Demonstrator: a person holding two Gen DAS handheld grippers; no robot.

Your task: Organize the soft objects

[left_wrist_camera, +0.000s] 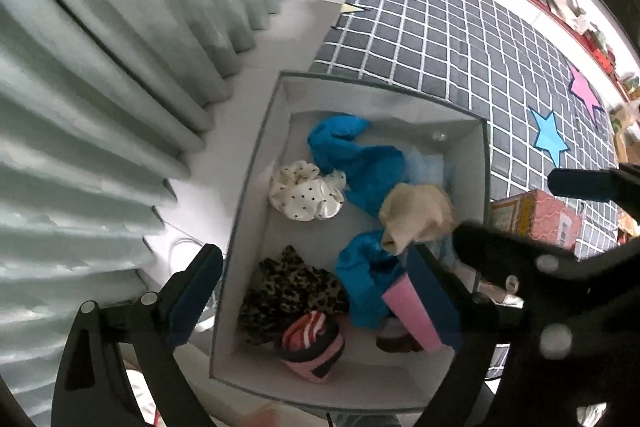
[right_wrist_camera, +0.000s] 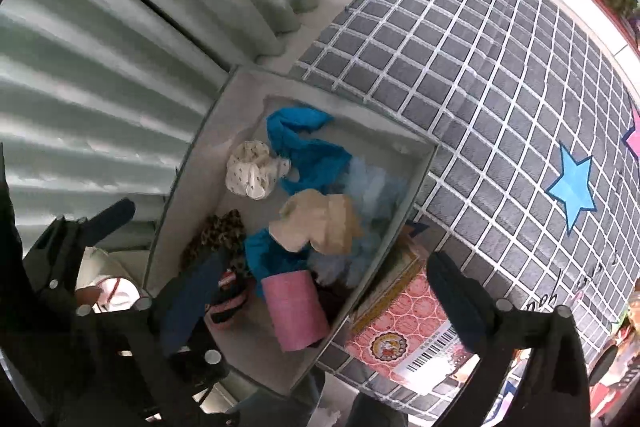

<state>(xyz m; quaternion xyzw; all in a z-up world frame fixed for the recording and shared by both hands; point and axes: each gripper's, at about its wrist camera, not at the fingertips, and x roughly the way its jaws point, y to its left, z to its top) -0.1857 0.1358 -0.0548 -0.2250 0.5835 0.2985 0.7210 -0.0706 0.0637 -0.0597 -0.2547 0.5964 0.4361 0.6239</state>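
Grey box [left_wrist_camera: 256, 187]: on floor, between curtain [left_wrist_camera: 100, 75] and checked bed [left_wrist_camera: 460, 39].
Left hand-held gripper [left_wrist_camera: 316, 291]: spread wide, pinching nothing, above box.
Box contents: leopard scrunchie [left_wrist_camera: 288, 291], dotted scrunchie [left_wrist_camera: 304, 191], blue cloth [left_wrist_camera: 360, 163], beige cloth [left_wrist_camera: 416, 211].
Striped item [left_wrist_camera: 312, 343]: possibly a sock, blurred.
Right hand-held gripper [right_wrist_camera: 312, 311]: spread, empty.
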